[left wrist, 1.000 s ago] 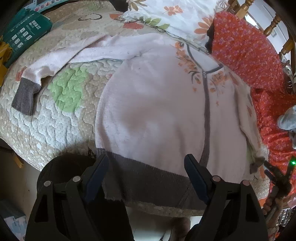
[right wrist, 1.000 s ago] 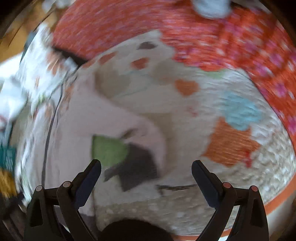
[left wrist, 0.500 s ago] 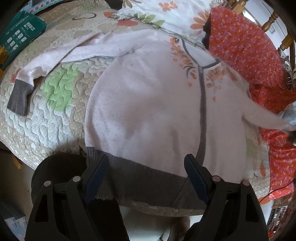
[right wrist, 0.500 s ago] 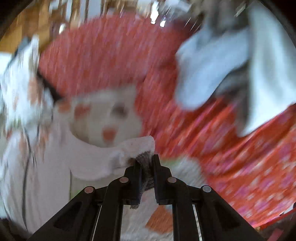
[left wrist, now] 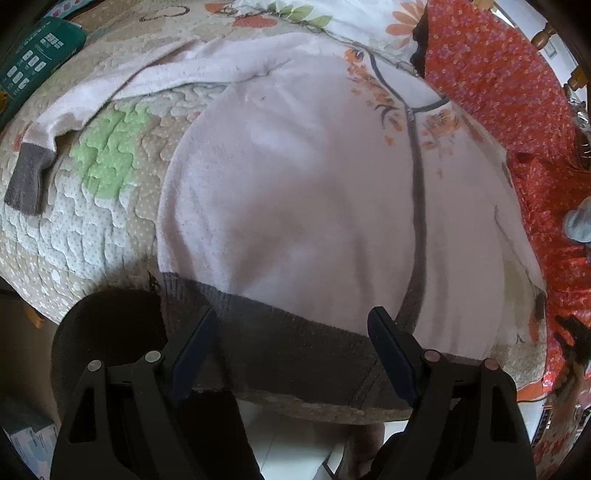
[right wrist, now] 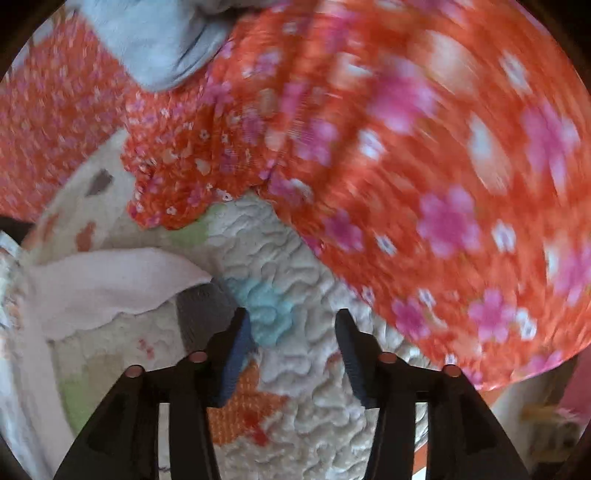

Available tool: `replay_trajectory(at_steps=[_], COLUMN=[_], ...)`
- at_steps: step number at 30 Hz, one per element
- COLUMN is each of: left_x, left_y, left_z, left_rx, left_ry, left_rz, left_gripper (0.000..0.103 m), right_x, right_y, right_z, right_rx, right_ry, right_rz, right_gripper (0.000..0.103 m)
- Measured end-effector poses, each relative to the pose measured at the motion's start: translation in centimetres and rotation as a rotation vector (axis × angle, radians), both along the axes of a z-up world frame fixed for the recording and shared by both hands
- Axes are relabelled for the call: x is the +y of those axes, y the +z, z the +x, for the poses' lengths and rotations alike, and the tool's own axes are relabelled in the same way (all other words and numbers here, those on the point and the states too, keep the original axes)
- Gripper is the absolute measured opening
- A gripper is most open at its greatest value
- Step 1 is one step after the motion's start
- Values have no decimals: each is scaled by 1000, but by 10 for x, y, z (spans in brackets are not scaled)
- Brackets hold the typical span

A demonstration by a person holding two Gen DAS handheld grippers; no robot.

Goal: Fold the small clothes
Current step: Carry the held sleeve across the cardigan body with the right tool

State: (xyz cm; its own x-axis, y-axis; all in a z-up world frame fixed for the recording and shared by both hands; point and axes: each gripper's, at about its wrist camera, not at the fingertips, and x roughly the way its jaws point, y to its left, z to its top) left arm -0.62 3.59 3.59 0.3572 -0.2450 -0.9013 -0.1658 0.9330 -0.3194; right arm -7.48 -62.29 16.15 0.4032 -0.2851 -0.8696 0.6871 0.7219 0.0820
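Observation:
A pale pink zip cardigan with a grey hem lies flat on the quilted bedspread. Its left sleeve stretches to the upper left and ends in a grey cuff. My left gripper is open and hovers just over the grey hem. In the right wrist view the right sleeve lies spread on the quilt, its grey cuff just left of my right gripper, which is open and empty.
An orange floral blanket is bunched to the right, with a light blue-grey garment on it. A floral pillow lies beyond the cardigan's collar. A green packet sits at the far left. The bed edge runs below the hem.
My right gripper held the right sleeve's cuff, pulled it outward, then opened and let it go on the quilt. The left gripper has stayed open over the hem.

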Motion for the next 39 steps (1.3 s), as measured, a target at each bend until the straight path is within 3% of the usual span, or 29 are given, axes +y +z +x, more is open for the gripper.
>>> replay_trajectory(at_steps=[3, 7, 11, 15, 17, 18, 19, 21, 25, 28, 33, 36, 39], left_x=[-13, -34, -47, -52, -52, -52, -52, -50, -48, -49, -49, -39, -23], left_y=[-2, 1, 1, -4, -5, -4, -4, -3, -3, -3, 9, 22, 37], left_z=[1, 0, -2, -1, 0, -1, -1, -1, -4, -7, -20, -29, -31], left_rx=[11, 6, 12, 33, 37, 37, 37, 36, 32, 27, 2, -36, -68], left_ry=[-20, -72, -100, -110, -108, -107, -107, -106, -101, -104, -124, -105, -75], left_rz=[0, 9, 11, 21, 23, 25, 27, 28, 24, 10, 8, 18, 39], left_gripper=[83, 83, 83, 83, 83, 83, 83, 83, 83, 83, 83, 83, 83], right_x=[-2, -14, -17, -13, -15, -21, -27, -31, -8, 9, 2, -1, 0], right_y=[4, -1, -17, -35, -32, -27, -26, -5, 87, 102, 50, 7, -17], right_z=[-22, -26, -7, 29, 37, 45, 55, 67, 57, 36, 0, 1, 5], right_rx=[-140, -358, -411, -345, -346, -343, -335, -339, -496, -526, -344, -252, -191], right_ry=[22, 26, -4, -71, -139, -151, -154, -141, 73, 121, 9, -38, -60], right_rz=[153, 505, 640, 610, 573, 572, 571, 526, 431, 402, 375, 372, 348], right_gripper=[61, 62, 63, 60, 34, 11, 6, 6, 5, 5, 5, 5, 5])
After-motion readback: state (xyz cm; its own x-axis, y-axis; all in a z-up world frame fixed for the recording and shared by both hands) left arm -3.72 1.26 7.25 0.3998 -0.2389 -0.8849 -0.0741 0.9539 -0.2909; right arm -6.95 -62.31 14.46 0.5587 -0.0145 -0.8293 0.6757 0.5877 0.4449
